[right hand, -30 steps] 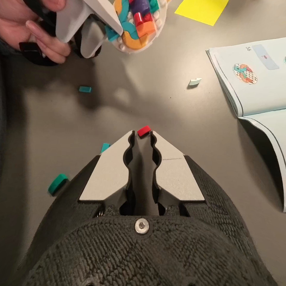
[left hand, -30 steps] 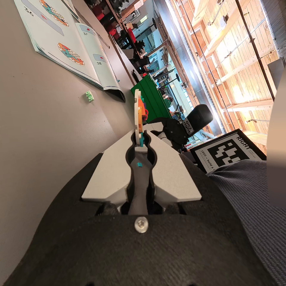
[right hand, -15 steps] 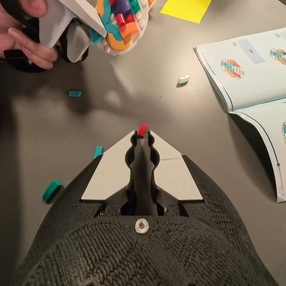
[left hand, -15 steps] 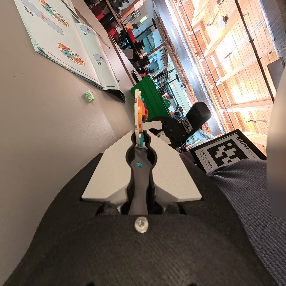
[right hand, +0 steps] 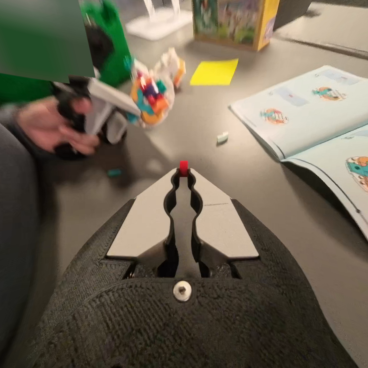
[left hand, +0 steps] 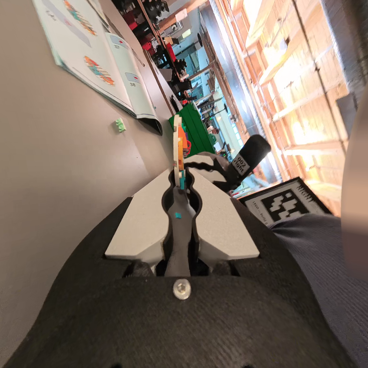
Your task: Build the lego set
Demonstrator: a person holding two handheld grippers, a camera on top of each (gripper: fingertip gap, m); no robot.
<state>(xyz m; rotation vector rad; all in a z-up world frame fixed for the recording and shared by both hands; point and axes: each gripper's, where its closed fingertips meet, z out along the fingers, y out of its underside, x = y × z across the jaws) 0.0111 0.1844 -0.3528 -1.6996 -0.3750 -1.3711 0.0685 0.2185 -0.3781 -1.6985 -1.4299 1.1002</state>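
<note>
The open instruction booklet (right hand: 310, 119) on the grey worktop (right hand: 229, 159) carries printed step numbers and build pictures; a black-and-white coded tag (left hand: 282, 201) bears lettering. The right hand-held gripper (right hand: 183, 170) is pinched shut on a small red brick (right hand: 183, 168) at its tips, left of the booklet. Farther left, the left hand-held gripper (left hand: 180, 175) clamps the edge of the colourful round lego model (right hand: 151, 101), seemingly lifted off the worktop, though blurred.

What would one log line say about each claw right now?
left claw: shut on round model | right claw: shut on red piece | piece not yet attached
</note>
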